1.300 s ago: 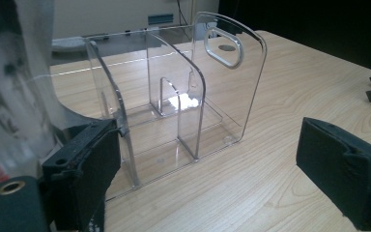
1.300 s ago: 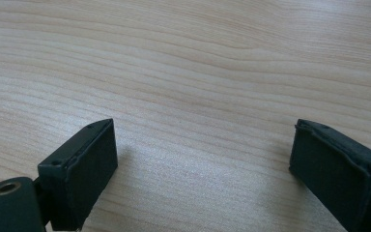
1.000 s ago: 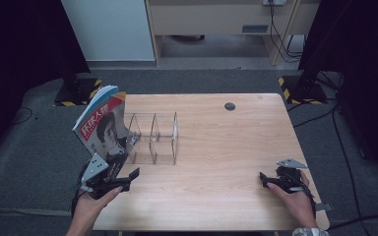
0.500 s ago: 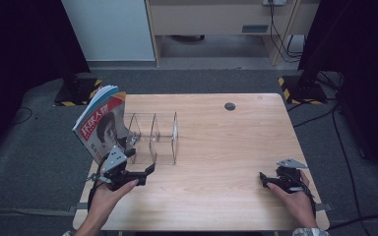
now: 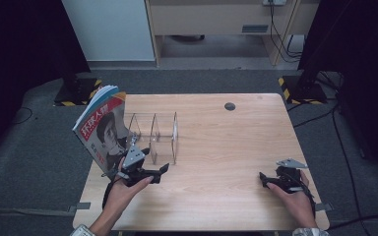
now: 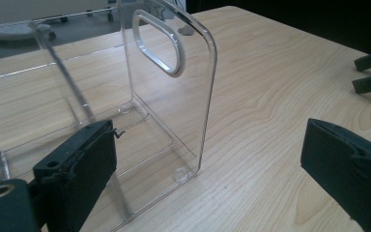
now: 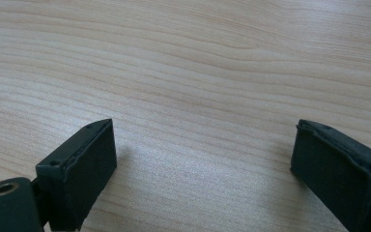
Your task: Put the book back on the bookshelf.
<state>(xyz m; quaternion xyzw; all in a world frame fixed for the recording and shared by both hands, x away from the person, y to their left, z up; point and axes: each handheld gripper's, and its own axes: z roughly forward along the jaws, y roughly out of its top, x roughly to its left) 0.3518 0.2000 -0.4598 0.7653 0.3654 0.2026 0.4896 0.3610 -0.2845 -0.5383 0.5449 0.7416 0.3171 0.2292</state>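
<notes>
1. Two grippers are out on the wooden table (image 5: 216,147), each held by a person's hand coming in from the bottom of the high view.
2. Left gripper (image 5: 158,171), lower left of centre, is spread wide and grasps nothing; in its own view the jaws straddle the near end panel of the clear acrylic rack (image 6: 174,92), as if lining up to take hold of it.
3. That rack (image 5: 153,135) stands left of centre on the table, its dividers upright.
4. Leaning in its far-left end is a magazine (image 5: 101,130), cover tilted toward the camera, probably because nothing props it upright.
5. Right gripper (image 5: 263,179), at lower right, is likewise released, parked low over bare wood, well apart from the rack.
</notes>
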